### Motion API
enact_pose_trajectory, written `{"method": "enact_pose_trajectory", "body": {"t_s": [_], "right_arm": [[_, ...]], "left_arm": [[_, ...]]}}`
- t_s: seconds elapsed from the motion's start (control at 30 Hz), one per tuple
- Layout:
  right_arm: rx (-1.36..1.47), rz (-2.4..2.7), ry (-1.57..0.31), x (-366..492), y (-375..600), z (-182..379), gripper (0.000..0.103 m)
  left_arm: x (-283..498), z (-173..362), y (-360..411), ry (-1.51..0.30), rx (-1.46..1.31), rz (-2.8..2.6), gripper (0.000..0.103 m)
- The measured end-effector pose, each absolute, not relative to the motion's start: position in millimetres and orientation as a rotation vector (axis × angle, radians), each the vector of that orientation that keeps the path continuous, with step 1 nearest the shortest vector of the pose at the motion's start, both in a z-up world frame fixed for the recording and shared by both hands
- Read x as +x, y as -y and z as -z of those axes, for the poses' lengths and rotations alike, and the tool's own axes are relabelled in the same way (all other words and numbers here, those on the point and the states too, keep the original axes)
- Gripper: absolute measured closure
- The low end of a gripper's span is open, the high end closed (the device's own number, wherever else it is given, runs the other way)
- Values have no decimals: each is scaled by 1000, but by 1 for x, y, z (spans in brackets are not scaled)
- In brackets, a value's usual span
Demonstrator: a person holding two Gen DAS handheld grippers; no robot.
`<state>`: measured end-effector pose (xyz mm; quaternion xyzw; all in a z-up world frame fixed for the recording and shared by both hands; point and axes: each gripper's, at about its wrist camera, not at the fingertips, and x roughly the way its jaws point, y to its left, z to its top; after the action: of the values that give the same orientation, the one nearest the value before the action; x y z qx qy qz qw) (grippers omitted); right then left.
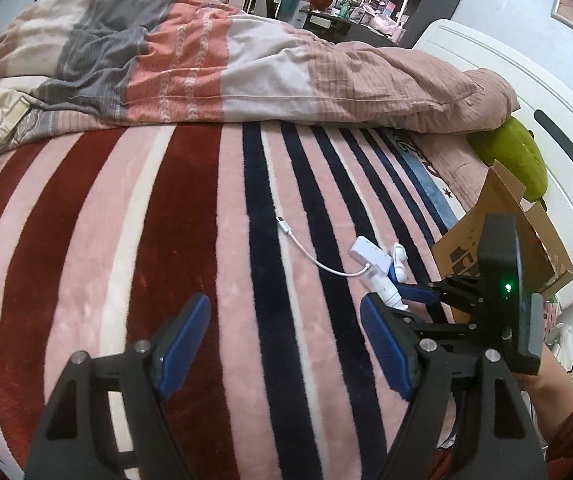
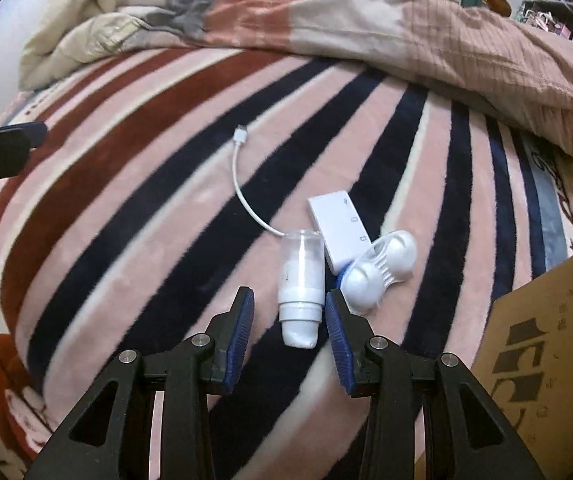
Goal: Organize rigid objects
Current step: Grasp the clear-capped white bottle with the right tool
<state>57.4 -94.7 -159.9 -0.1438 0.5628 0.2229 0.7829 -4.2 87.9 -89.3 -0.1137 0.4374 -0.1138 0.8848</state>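
Observation:
A white pump bottle (image 2: 301, 285) with a clear cap lies on the striped blanket (image 2: 166, 208), its nozzle end between the open fingers of my right gripper (image 2: 289, 312), not clamped. Beside it lie a white USB hub (image 2: 338, 229) with a short cable (image 2: 242, 184) and a white-and-clear round case (image 2: 382, 270). In the left wrist view my left gripper (image 1: 284, 320) is open and empty over the blanket; the bottle (image 1: 384, 287), hub (image 1: 368, 255) and right gripper (image 1: 422, 292) sit to its right.
A cardboard box stands at the right edge of the bed (image 2: 546, 340) (image 1: 498, 236). A rumpled quilt (image 1: 206, 64) lies across the far side. A green plush (image 1: 514, 160) rests against the white headboard (image 1: 558, 128). Shelves of clutter stand behind.

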Motion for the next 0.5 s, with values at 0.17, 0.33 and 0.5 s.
{"method": "enact_pose_trajectory", "body": {"t_s": [0.17,0.33,0.5], "right_arm": [[-293,-475,-1208,59,96,169,83],[-278,-574,-1141,44,92,144,83],[-223,-727,-1026,26,92,88,83]], "left_arm": [[-7,85,-85,-913,-236,235,28],[-10,67,-69,-890,-239,287,28],[-15,40,-41,-848,-252,381,29]]}}
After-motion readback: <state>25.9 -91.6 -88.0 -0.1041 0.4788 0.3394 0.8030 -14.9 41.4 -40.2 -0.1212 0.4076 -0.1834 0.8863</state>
